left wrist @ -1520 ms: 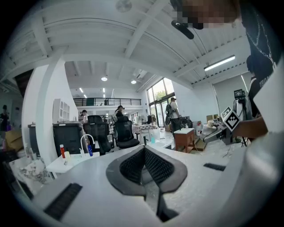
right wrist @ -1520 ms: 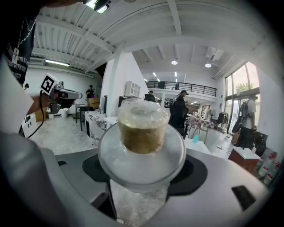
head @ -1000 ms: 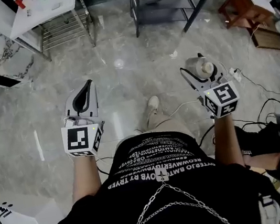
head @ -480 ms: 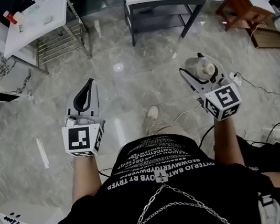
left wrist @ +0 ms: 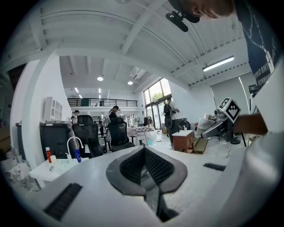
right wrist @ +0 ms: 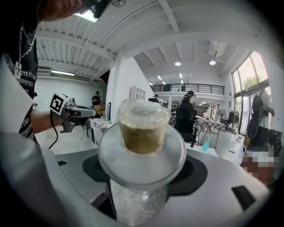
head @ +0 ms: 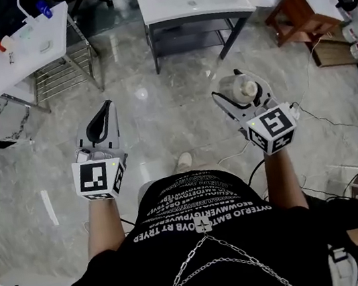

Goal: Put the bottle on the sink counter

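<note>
The left tool (head: 109,106) hangs over the floor (head: 153,109), short of the sink bench (head: 163,6) and off its left end. Its jaws are pressed together on nothing. The right tool (head: 241,86) is also short of the sink bench, in line with its right end. It pinches the bottle (head: 238,89), its jaws spread wide round the clear body, and the bottle is in the air, well apart from the sink bench. Since a second ago the sink bench has slid left and further into the head view, so its whole top now shows. Both tools are set as before.
</note>
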Demonstrator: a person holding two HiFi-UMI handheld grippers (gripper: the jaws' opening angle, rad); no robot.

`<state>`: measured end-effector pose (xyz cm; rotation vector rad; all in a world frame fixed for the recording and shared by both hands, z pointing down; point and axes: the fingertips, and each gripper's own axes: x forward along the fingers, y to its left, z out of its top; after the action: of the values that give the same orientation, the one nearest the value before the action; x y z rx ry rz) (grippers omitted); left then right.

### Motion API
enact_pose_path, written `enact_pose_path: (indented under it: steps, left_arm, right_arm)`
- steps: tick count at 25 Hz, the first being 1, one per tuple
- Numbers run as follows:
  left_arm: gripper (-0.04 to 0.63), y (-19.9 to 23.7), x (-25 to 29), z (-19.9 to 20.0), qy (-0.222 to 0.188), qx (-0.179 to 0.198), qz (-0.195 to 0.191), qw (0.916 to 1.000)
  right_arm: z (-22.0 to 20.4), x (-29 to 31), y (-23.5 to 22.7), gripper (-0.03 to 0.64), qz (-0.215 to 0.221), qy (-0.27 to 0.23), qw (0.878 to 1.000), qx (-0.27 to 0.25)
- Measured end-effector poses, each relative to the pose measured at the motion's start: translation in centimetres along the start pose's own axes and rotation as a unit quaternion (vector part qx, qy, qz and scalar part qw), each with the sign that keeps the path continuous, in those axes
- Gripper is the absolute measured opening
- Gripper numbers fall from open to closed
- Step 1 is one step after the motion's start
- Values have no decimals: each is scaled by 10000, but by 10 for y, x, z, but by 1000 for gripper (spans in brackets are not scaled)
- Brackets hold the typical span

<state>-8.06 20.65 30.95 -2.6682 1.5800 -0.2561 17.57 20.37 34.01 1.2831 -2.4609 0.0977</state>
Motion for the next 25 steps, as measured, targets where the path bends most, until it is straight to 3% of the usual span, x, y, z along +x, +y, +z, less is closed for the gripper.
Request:
enact_pose_path:
  steps: [9, 15, 25]
  left_arm:
    - [6, -6, 38, 8, 110, -47, 115, 9999]
    - [5, 4, 37, 4, 179, 141, 155, 9996]
    - [6, 44, 74, -2, 113, -18, 224, 9997]
  right_arm:
    - [5, 18, -49, 334, 169, 63, 9997, -177]
    - [-5, 32, -48, 334, 253, 58, 9997, -41]
    - [6, 87, -58, 334, 431, 313, 9985, -137]
